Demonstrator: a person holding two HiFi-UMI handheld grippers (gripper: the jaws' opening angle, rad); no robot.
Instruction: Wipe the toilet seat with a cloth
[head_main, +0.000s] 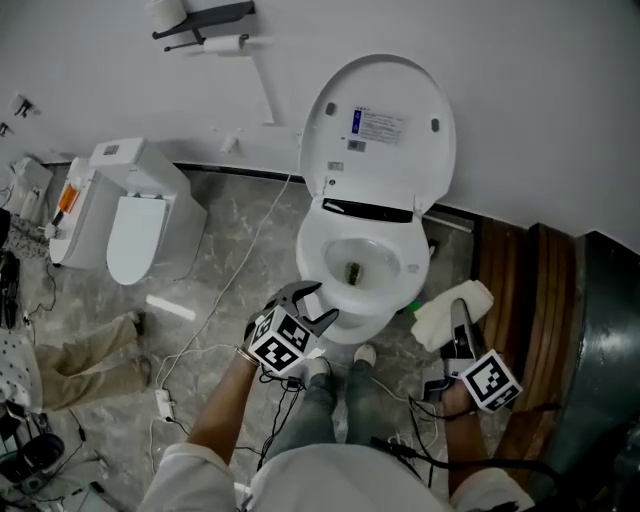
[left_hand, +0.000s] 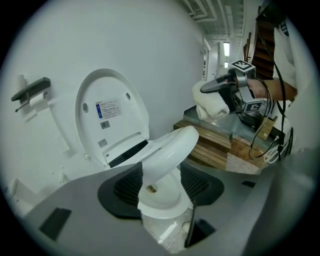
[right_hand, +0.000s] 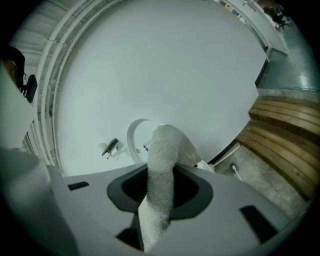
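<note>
The white toilet (head_main: 345, 325) stands against the wall with its lid (head_main: 385, 130) raised. My left gripper (head_main: 315, 305) is at the front left of the bowl, shut on the toilet seat (head_main: 314, 255). In the left gripper view the seat (left_hand: 170, 147) runs between the jaws of that gripper (left_hand: 160, 180) and tilts up off the bowl, with the lid (left_hand: 112, 115) behind. My right gripper (head_main: 460, 315) hovers right of the toilet, shut on a white fluffy cloth (head_main: 435, 322). That cloth (right_hand: 162, 165) hangs out of its jaws (right_hand: 160, 192).
A second white toilet unit (head_main: 135, 215) sits on the floor at the left. A paper holder (head_main: 205, 20) is on the wall. Dark wooden boards (head_main: 520, 290) lie to the right. Cables (head_main: 230, 290) cross the marble floor, and a tan garment (head_main: 85, 360) lies at the left.
</note>
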